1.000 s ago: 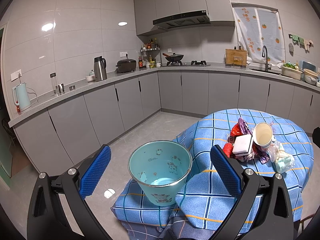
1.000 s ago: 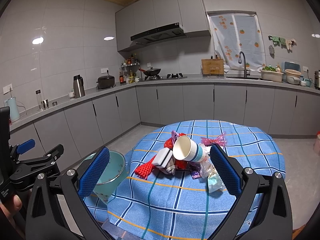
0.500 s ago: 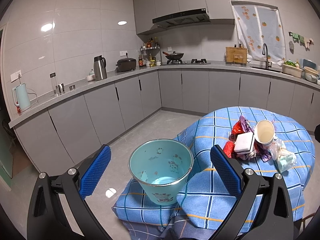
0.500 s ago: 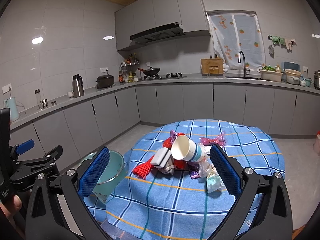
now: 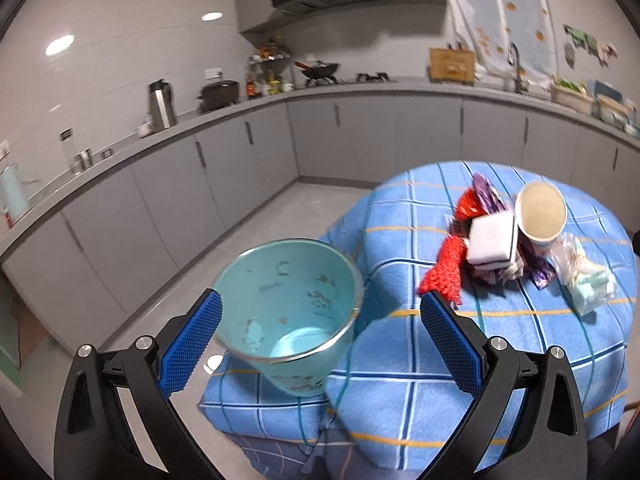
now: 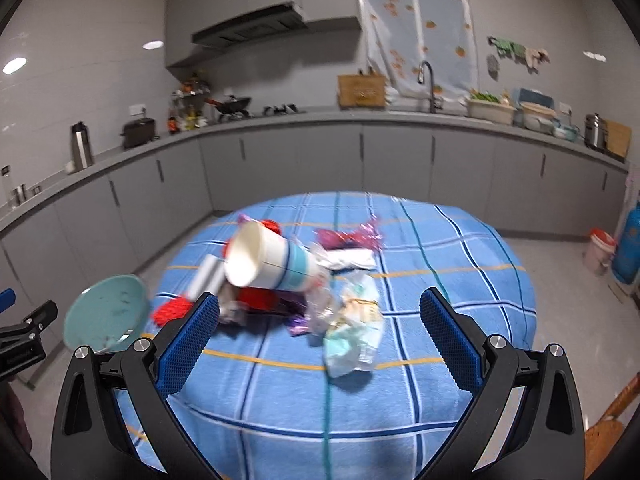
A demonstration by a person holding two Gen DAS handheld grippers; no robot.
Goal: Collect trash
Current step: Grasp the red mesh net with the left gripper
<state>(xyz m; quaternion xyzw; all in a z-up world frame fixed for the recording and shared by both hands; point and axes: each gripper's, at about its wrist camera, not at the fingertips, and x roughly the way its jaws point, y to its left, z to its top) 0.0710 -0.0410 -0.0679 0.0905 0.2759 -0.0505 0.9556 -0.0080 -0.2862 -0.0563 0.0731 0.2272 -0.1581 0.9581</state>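
A teal bucket (image 5: pixel 288 312) stands on a cloth-covered seat at the table's left edge; it also shows in the right wrist view (image 6: pixel 105 312). My left gripper (image 5: pixel 320 340) is open around the bucket's near side, not touching it. On the blue checked tablecloth (image 6: pixel 440 272) lies a trash pile: a tipped paper cup (image 6: pixel 268 264), a white box (image 5: pixel 492 238), a red net (image 5: pixel 444 272), purple wrappers (image 6: pixel 348 238) and a clear plastic bag (image 6: pixel 354 332). My right gripper (image 6: pixel 320 340) is open and empty above the table, just short of the plastic bag.
Grey kitchen cabinets and a countertop (image 6: pixel 360 120) run along the back wall. A red-lidded bucket (image 6: pixel 598 252) and a blue gas cylinder (image 6: pixel 630 248) stand on the floor at the right. A wooden chair corner (image 6: pixel 616 404) shows at the lower right.
Both grippers have moved forward and tilted down toward the table. The trash pile and the bucket now look larger and closer. Both grippers stay open.
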